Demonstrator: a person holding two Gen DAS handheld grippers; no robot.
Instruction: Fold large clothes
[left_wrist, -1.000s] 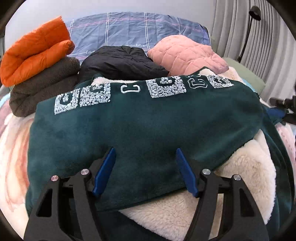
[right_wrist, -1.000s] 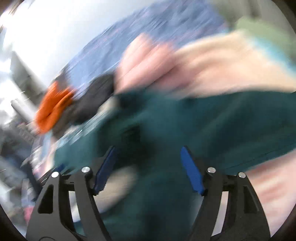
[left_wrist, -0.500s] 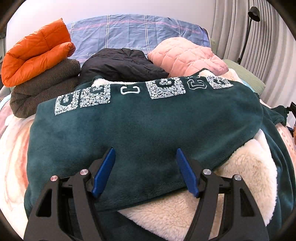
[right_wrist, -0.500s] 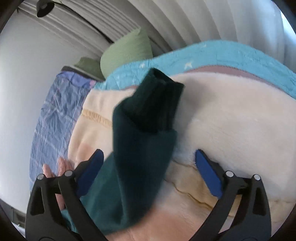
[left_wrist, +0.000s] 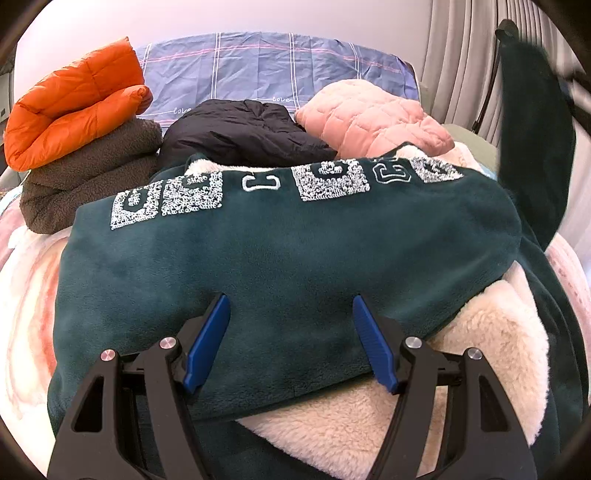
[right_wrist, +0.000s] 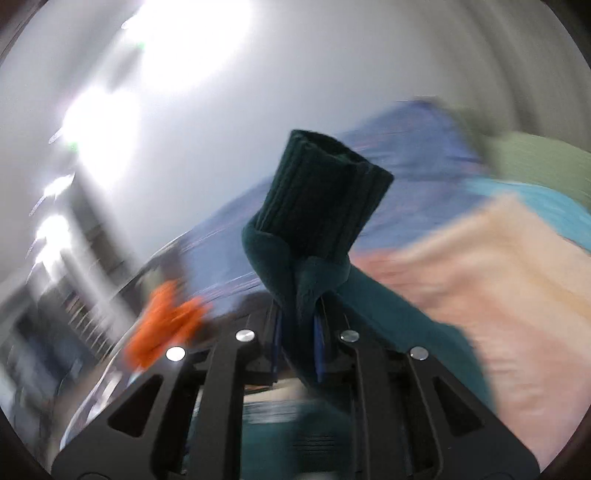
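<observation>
Garment (left_wrist: 288, 258), dark green plush fleece, lies spread across the bed (left_wrist: 22, 314) with 1 row of white stitched block letters near its far edge. Cream sherpa lining (left_wrist: 491, 343) shows where the near hem is turned back, thick and curly in texture.

Sleeve (left_wrist: 532, 140) of the same garment rises at the right edge of the left wrist view, lifted clear of the bed. Ribbed knit cuff (right_wrist: 325, 199) stands upright and tubular above the right gripper (right_wrist: 299, 332), whose jaws are closing, the blue pads pinching the plush fabric just below the cuff (background heavily blurred).

Left gripper (left_wrist: 291, 339) hovers over the garment's near part, its 2 blue pads (left_wrist: 207, 343) set wide apart, with nothing clamped between them.

Stacked at far left: orange quilted puffer jacket (left_wrist: 74, 103), smooth and puffy, on top of a brown nubby fleece (left_wrist: 88, 173), folded. Beside these, a black padded jacket (left_wrist: 240, 133), crumpled, and a pink diamond-quilted jacket (left_wrist: 373, 118). Behind all, a blue plaid pillow (left_wrist: 266, 66) against the wall. No containers in view.
</observation>
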